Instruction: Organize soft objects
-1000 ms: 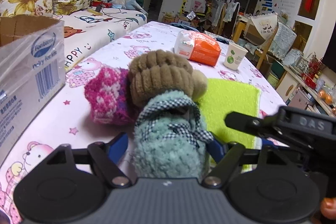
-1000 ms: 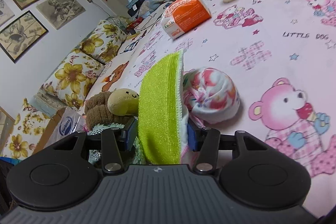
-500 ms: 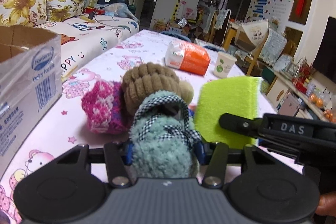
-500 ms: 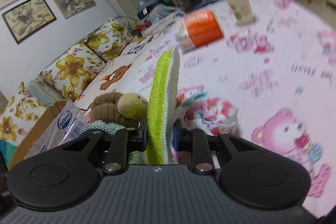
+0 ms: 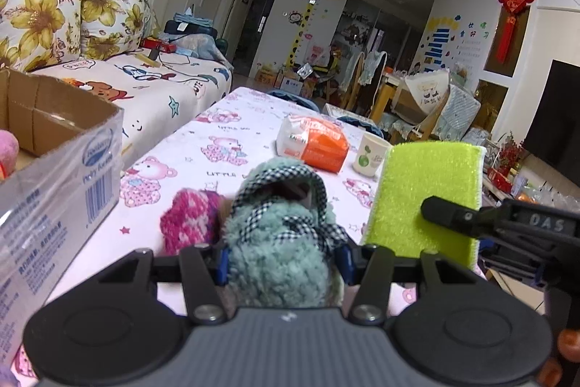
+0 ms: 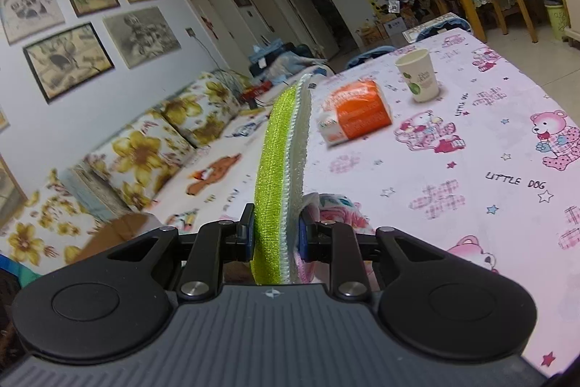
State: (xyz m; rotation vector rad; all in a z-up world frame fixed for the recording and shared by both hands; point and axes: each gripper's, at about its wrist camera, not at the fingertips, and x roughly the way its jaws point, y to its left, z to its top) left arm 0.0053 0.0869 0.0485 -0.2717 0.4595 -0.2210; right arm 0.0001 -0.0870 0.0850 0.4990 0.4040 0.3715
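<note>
Right now my left gripper (image 5: 282, 260) has its jaws pressed against both sides of a fuzzy teal slipper (image 5: 279, 242) trimmed with black-and-white checked ribbon, holding it above the pink bear-print tablecloth (image 5: 217, 147). Just beside the slipper, to its left, a magenta-and-white knitted soft item (image 5: 190, 220) shows on the cloth; I cannot tell whether the two touch. At the far left stands an open cardboard box (image 5: 65, 147) wrapped in printed plastic film, with something pink showing inside at the edge of view.

My right gripper (image 6: 275, 238) is clamped on a lime-green cleaning cloth (image 6: 279, 169) with a white backing, standing upright on edge between the jaws; from the left wrist view the same cloth (image 5: 427, 191) shows its broad green face. Behind my right jaws a pink-and-white patterned soft bundle (image 6: 337, 209) lies on the tablecloth. Farther along the table sit an orange-and-white packet (image 6: 357, 116) and a paper cup (image 6: 417, 75), near each other but apart.
</note>
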